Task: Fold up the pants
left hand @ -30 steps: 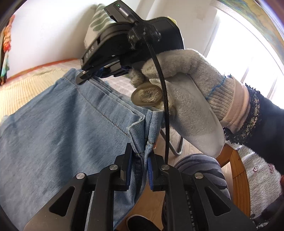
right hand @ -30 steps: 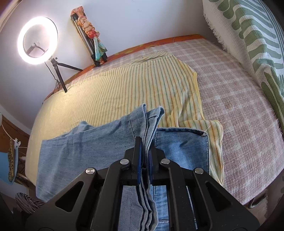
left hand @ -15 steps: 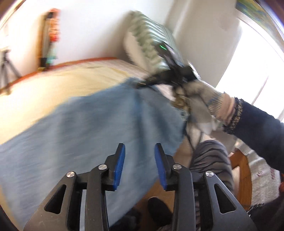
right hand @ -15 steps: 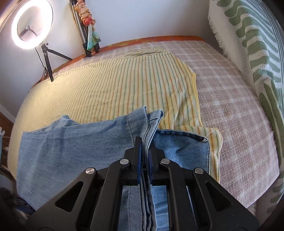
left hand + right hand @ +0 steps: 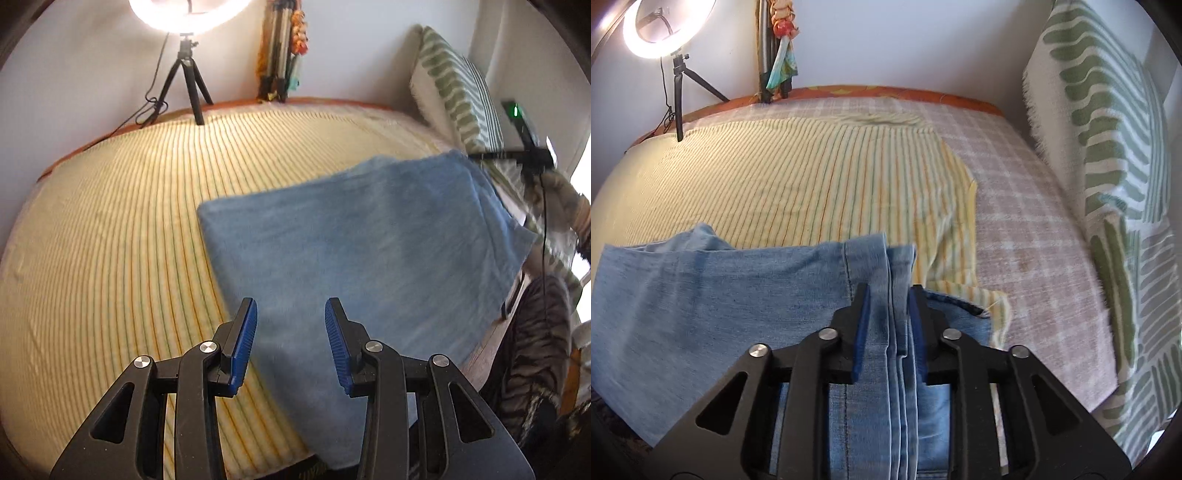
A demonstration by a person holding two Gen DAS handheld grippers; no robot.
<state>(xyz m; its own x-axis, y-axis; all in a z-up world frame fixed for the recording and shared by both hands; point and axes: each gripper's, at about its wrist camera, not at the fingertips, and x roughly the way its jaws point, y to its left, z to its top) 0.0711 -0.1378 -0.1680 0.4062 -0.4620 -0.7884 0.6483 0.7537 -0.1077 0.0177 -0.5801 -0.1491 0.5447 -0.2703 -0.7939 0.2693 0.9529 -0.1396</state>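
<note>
The blue denim pants (image 5: 362, 251) lie folded on the yellow striped sheet (image 5: 110, 240) near the bed's front edge. My left gripper (image 5: 291, 325) is open and empty, hovering over the pants' near left part. In the right wrist view my right gripper (image 5: 886, 306) has its jaws parted a little around the stacked denim hems (image 5: 894, 266), which still stand between the pads; the pants (image 5: 701, 302) spread to the left. The right gripper also shows at the pants' far right corner in the left wrist view (image 5: 517, 151).
A ring light on a tripod (image 5: 184, 74) stands at the bed's far edge. A green-patterned pillow (image 5: 1108, 184) leans at the right. A pink checked cover (image 5: 1027, 229) lies right of the sheet. The person's striped legs (image 5: 535, 350) stand at the bed's front right.
My left gripper let go of the waistband, opened wide and swung left over the pants. My right gripper's jaws have parted from fully shut, denim still between them.
</note>
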